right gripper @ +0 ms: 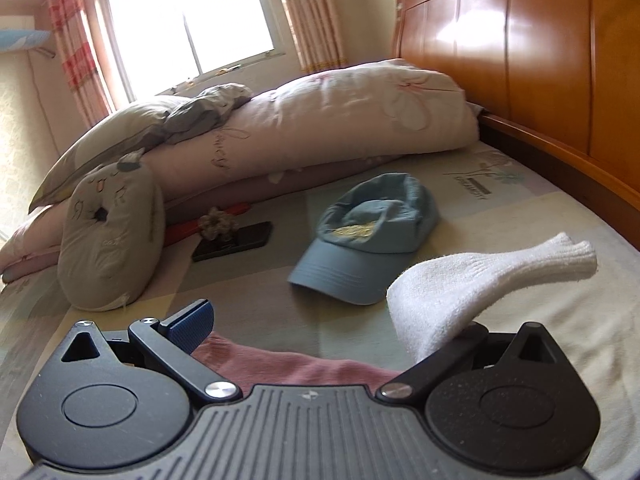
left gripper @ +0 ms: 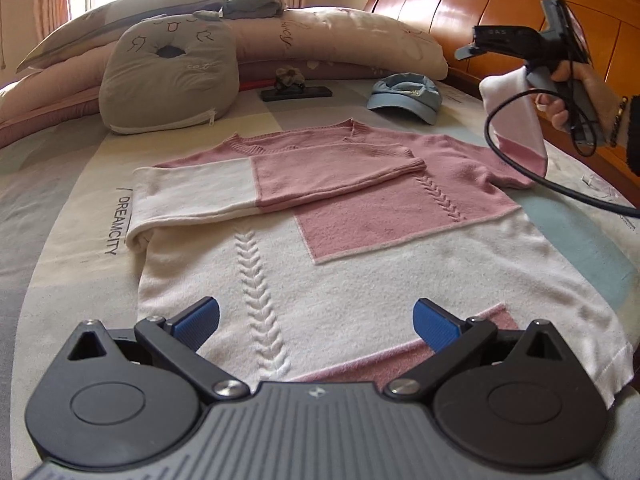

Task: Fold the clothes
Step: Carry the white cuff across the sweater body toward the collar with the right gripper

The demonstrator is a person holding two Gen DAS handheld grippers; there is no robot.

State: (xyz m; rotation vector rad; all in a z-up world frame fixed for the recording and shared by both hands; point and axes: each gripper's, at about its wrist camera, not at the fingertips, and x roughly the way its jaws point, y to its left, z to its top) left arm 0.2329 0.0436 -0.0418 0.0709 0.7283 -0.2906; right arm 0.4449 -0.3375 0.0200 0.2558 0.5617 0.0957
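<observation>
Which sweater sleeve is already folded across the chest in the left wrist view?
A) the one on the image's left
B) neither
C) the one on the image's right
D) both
A: that sleeve lies flat across the sweater, while the other sleeve hangs lifted at the right hand-held gripper.

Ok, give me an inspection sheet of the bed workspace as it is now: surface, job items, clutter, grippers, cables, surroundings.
Surface: bedsheet with printed lettering, lying flat.
Job's things: pink and white sweater spread flat; left sleeve folded across the chest; right sleeve lifted off the bed.
Clutter: blue cap, black phone with a small ornament on it, grey cat cushion.
Grippers: left gripper open above the hem, holding nothing; right gripper jaws wide, white sleeve cuff draped over its right finger.
Cables: black cable trailing from the right gripper over the sweater's shoulder.
Surroundings: rolled quilt, pillow, wooden headboard, window with checked curtains.
</observation>
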